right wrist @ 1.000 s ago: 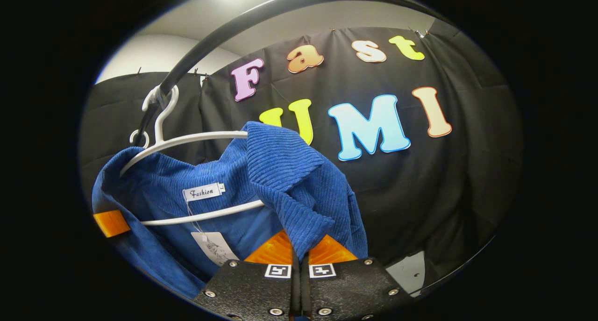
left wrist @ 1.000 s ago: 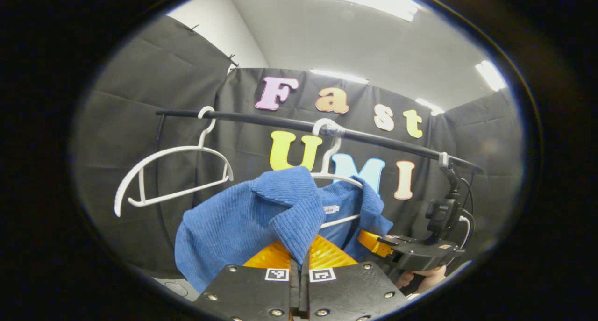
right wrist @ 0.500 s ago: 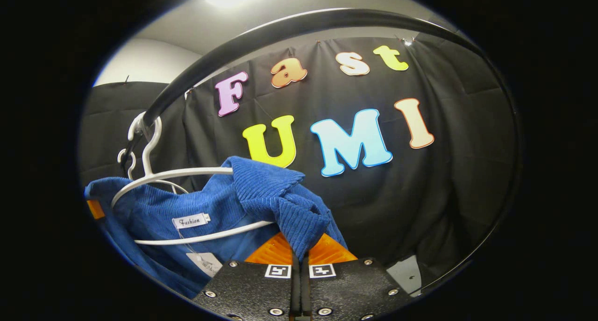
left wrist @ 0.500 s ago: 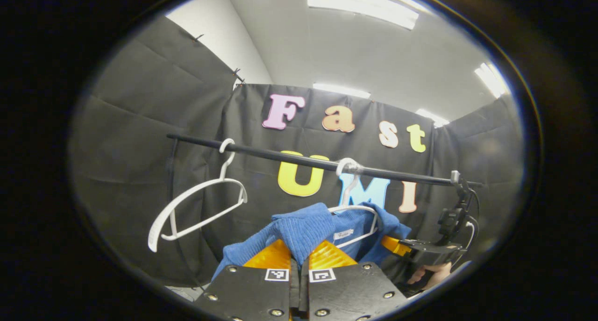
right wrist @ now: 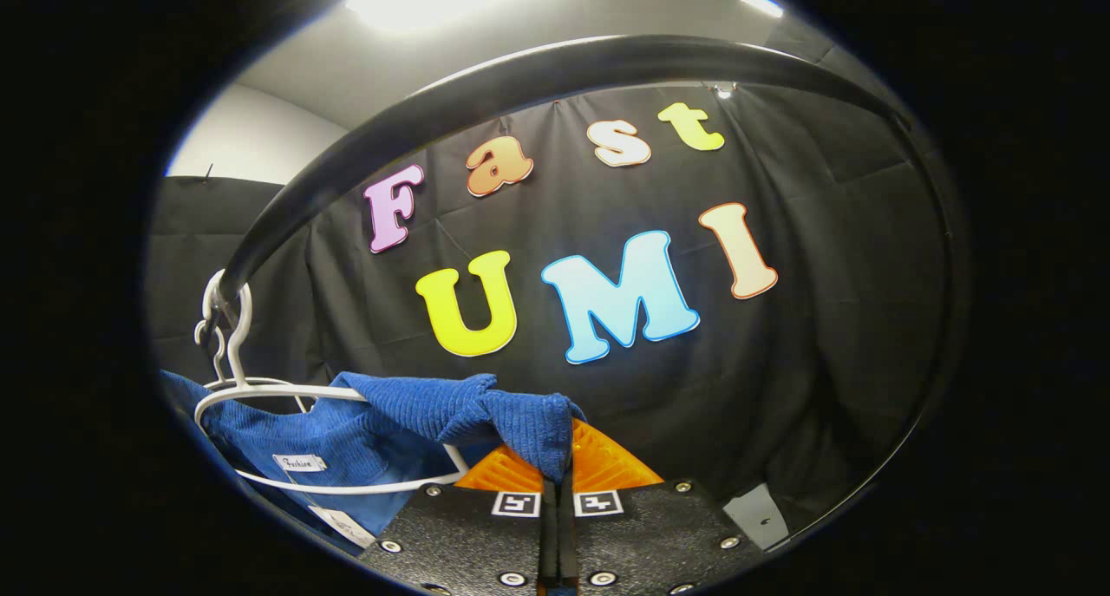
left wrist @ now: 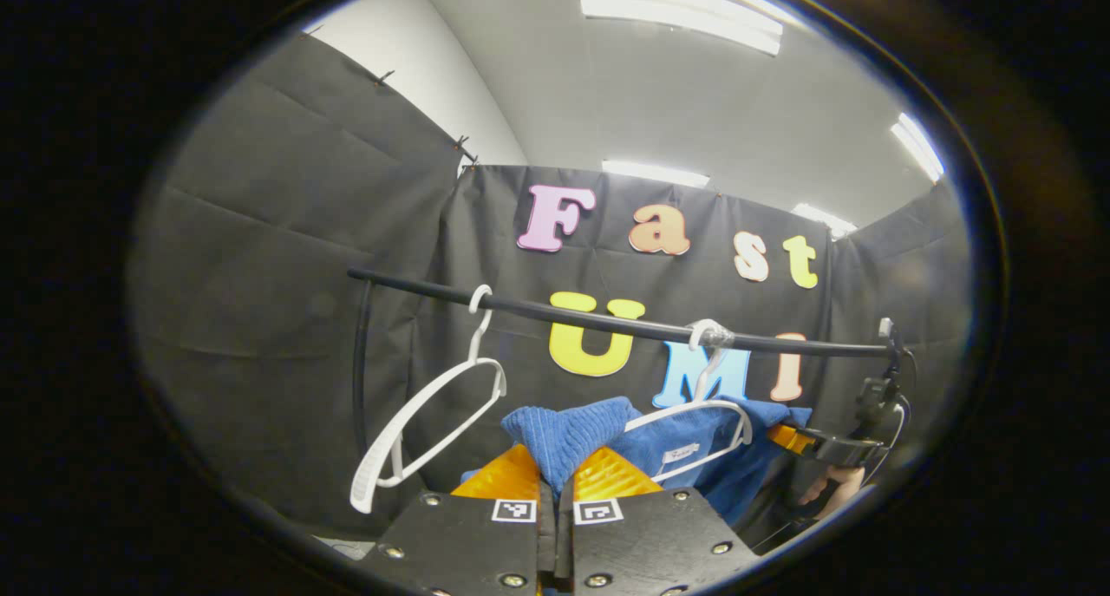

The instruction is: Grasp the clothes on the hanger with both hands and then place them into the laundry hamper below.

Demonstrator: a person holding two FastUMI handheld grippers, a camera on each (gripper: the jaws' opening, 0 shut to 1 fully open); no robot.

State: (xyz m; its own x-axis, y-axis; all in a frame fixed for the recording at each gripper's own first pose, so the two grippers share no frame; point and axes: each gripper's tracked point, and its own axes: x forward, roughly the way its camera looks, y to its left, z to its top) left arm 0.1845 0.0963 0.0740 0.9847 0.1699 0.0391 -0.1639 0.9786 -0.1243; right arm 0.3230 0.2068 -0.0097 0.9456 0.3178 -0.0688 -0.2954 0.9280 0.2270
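Fingers (left wrist: 520,479) of our left gripper (left wrist: 555,483) pinch the blue garment (left wrist: 572,431); our right gripper (right wrist: 555,474) clamps its other shoulder fold. We see it draped on the white hanger (right wrist: 260,392) just ahead, under the black rail (left wrist: 607,323); spare hanger (left wrist: 425,422) left.

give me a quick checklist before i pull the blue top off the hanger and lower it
1. Left gripper shut on blue top: ok.
2. Right gripper shut on the top's other shoulder: ok.
3. Top clear of its white hanger: not ok, fabric hangs inside the frame.
4. Hanger hooked on the black rail: ok.
5. Empty hanger clear of the top: ok, apart.
6. Hamper position below: cannot tell.
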